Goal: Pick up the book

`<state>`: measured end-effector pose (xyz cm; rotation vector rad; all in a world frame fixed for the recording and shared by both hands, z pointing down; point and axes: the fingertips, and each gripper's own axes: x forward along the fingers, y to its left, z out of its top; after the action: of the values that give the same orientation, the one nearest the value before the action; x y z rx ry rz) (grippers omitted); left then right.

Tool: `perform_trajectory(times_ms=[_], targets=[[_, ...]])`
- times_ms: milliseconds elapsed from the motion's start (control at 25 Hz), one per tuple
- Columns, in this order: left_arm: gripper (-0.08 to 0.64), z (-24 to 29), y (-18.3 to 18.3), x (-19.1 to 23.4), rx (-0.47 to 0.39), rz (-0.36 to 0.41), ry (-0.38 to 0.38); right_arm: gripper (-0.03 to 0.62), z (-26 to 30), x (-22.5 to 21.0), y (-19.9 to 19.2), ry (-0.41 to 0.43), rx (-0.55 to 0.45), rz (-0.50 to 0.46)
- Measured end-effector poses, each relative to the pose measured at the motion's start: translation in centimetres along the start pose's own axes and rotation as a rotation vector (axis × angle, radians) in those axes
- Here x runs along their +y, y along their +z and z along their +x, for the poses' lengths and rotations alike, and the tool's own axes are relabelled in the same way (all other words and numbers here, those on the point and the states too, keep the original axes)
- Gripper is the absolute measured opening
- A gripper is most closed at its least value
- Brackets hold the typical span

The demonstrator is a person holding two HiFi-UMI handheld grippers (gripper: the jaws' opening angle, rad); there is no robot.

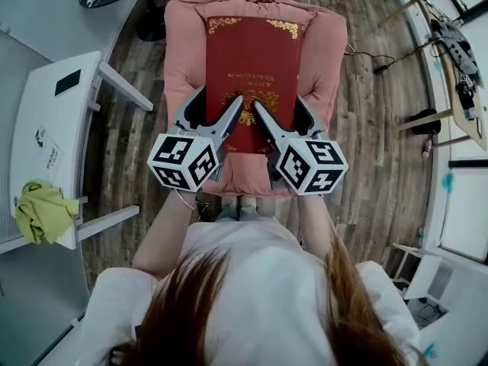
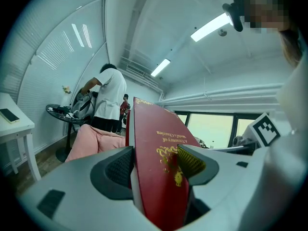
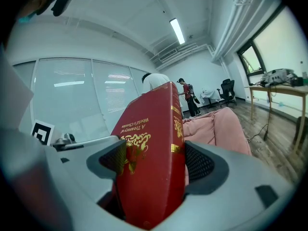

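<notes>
A thick red book (image 1: 253, 67) with gold lettering is held up in the air over a pink cushioned seat (image 1: 183, 44). My left gripper (image 1: 221, 124) is shut on the book's near left part, its pads pressed on both covers (image 2: 163, 177). My right gripper (image 1: 280, 124) is shut on the near right part, clamping the book (image 3: 149, 172) across cover and spine. Both grippers sit side by side at the book's near end, marker cubes toward me. The book's underside is hidden.
A white table (image 1: 46, 143) with a yellow-green cloth (image 1: 40, 210) and a dark phone (image 1: 67, 82) stands at the left. A wooden desk (image 1: 457, 90) with clutter is at the right. People stand by a round black table (image 2: 62, 112) in the distance.
</notes>
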<state>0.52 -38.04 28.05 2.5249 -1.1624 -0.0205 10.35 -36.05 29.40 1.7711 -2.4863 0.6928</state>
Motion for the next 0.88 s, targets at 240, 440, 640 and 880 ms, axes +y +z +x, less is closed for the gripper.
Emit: perform_trajectory(times_ms=[240, 440, 640, 880], targets=[[0.276, -1.0, -0.6, 0.4, -0.002, -0.019, -0.001, 0.379, -0.2, 0.9, -0.8, -0.009, 0.015, -0.011], [0.276, -1.4, -1.2, 0.4, 0.006, -0.011, -0.029, 0.379, -0.7, 1.1, -1.7, -0.036, 0.001, 0.004], [0.278, -1.9, -1.5, -0.1, 0.016, 0.003, -0.052, 0.379, -1.7, 1.3, -2.2, -0.065, -0.019, 0.019], [0.278, -3.7, -1.5, -1.7, -0.001, 0.015, -0.047, 0.379, -3.8, 2.1, -2.4, -0.054, -0.032, 0.013]])
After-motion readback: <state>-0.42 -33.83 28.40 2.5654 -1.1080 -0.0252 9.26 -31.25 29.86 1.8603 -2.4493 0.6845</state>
